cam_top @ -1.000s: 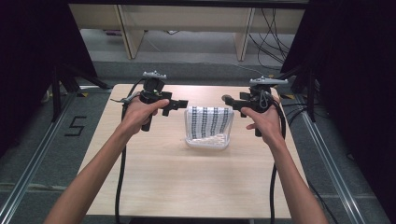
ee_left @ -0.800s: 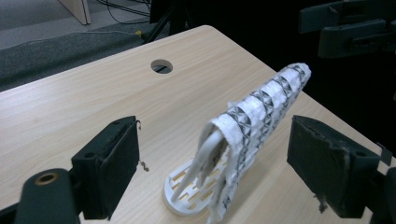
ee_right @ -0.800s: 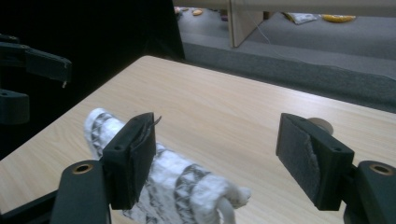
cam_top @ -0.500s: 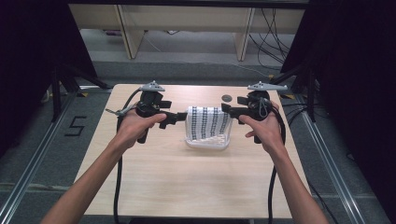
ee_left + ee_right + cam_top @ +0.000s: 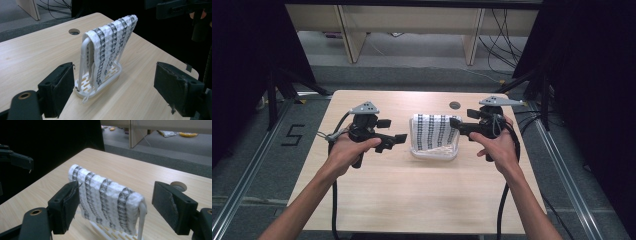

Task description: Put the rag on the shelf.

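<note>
From the high view, my forearms come in at the bottom edge over the bare front half of the wooden desk (image 5: 412,200). Farther in, my left gripper (image 5: 398,139) sits just left of the rack, its fingers (image 5: 58,91) spread wide with nothing between them, pointing at the rack's narrow end. My right gripper (image 5: 457,125) is on the other side, close to the cloth's upper edge; its fingers (image 5: 65,206) have just been opening and now stand wide, the towel in the gap but not pressed by either pad. Between the two grippers, near the middle of the desk, a white slotted plastic rack (image 5: 98,83) stands upright with a white waffle-weave towel with dark stripes (image 5: 110,42) draped over its top bar. Beyond it, a round cable hole (image 5: 455,105) is set in the desk near the far edge.
</note>
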The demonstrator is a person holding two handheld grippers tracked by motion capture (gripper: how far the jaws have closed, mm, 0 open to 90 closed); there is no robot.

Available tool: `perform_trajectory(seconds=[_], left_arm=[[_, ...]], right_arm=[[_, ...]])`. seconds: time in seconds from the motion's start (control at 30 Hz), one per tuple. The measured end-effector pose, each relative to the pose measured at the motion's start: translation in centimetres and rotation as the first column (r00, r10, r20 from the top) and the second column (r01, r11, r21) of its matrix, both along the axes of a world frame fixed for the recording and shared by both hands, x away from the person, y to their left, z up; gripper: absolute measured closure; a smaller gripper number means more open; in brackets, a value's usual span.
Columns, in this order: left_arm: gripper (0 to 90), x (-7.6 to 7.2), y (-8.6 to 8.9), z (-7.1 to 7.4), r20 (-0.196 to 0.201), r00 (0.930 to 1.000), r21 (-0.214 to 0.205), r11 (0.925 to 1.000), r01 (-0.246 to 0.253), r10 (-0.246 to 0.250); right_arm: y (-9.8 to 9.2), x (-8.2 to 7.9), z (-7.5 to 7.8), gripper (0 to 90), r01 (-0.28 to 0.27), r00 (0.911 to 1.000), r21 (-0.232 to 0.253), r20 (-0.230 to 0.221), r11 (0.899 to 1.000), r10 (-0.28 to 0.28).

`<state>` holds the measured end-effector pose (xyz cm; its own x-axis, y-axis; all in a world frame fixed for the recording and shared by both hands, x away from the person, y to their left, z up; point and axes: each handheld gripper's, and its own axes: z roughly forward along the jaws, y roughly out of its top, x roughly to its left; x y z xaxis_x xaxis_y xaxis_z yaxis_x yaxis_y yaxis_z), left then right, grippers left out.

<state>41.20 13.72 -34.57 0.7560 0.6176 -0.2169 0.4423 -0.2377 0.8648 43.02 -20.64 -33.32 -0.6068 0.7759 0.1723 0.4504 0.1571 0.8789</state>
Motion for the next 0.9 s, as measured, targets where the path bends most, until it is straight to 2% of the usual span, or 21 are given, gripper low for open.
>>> perform_trajectory(seconds=[0.03, 0.07, 0.1, 0.13, 0.2, 0.33, 0.43, 0.47, 0.5, 0.53, 0.6, 0.77, 0.87, 0.9], left_arm=[[15.9, -0.3, 0.1, -0.4, -0.007, 1.0000, -0.009, 0.9999, 0.005, -0.005], [15.9, -0.3, 0.1, -0.4, -0.007, 1.0000, -0.009, 0.9999, 0.005, -0.005], [15.9, -0.5, 0.3, -0.7, -0.005, 1.0000, -0.010, 0.9999, 0.004, -0.005], [15.9, -0.5, 0.3, -0.7, -0.005, 1.0000, -0.010, 0.9999, 0.004, -0.005], [15.9, -0.8, 0.5, -1.0, -0.010, 0.9999, -0.014, 0.9999, 0.004, -0.005], [15.9, -1.6, 0.7, -1.6, -0.010, 0.9999, -0.019, 0.9998, 0.005, -0.005], [15.9, -1.9, 0.7, -1.8, -0.007, 0.9999, -0.021, 0.9997, 0.012, -0.012], [15.8, -2.2, 0.7, -1.9, -0.003, 0.9999, -0.004, 0.9999, 0.015, -0.015], [15.6, -2.3, 0.7, -2.1, 0.010, 0.9997, -0.010, 0.9997, 0.020, -0.020], [15.5, -2.5, 0.7, -2.1, 0.014, 0.9998, 0.005, 0.9999, 0.015, -0.015], [15.4, -2.7, 0.8, -2.2, 0.018, 0.9997, -0.001, 0.9998, 0.018, -0.018], [15.3, -3.6, 0.8, -3.1, 0.005, 0.9997, -0.008, 0.9997, 0.024, -0.024], [15.3, -3.9, 0.9, -3.4, 0.006, 0.9996, -0.016, 0.9995, 0.029, -0.029], [15.3, -4.1, 0.9, -3.6, 0.010, 0.9995, -0.014, 0.9994, 0.031, -0.030]], right_arm=[[0.0, -0.3, -0.2, 23.3, -0.003, 1.0000, 0.005, -0.008, 1.000, 0.003], [-0.1, -0.3, -0.3, 23.0, -0.008, 0.9998, -0.009, 0.016, 1.000, 0.008], [0.0, -0.6, -0.3, 23.0, 0.001, 0.9999, -0.002, -0.011, 1.000, -0.001], [-0.1, -0.6, -0.4, 23.0, -0.010, 0.9999, -0.009, 0.007, 1.000, 0.010], [-0.1, -0.8, -0.4, 23.0, -0.008, 0.9999, -0.007, -0.007, 1.000, 0.008], [-0.2, -1.5, -0.7, 22.8, -0.013, 0.9998, -0.010, 0.015, 1.000, 0.014], [-0.3, -2.0, -0.9, 22.1, -0.015, 0.9998, -0.025, 0.013, 1.000, 0.016], [-0.2, -2.2, -1.0, 22.0, -0.012, 0.9998, -0.014, 0.012, 1.000, 0.012], [-0.3, -2.3, -1.0, 21.6, -0.027, 0.9996, -0.004, 0.004, 1.000, 0.027], [-0.3, -2.4, -1.0, 20.6, -0.018, 0.9998, -0.014, 0.010, 1.000, 0.018], [-0.2, -2.7, -1.1, 20.0, -0.014, 0.9999, -0.002, -0.004, 1.000, 0.014], [-0.4, -3.4, -1.6, 17.8, -0.017, 0.9998, -0.002, 0.012, 1.000, 0.017], [-0.5, -3.7, -1.9, 17.4, -0.025, 0.9997, 0.002, -0.001, 1.000, 0.025], [-0.6, -3.7, -2.1, 17.1, -0.027, 0.9996, 0.002, 0.010, 1.000, 0.027]])
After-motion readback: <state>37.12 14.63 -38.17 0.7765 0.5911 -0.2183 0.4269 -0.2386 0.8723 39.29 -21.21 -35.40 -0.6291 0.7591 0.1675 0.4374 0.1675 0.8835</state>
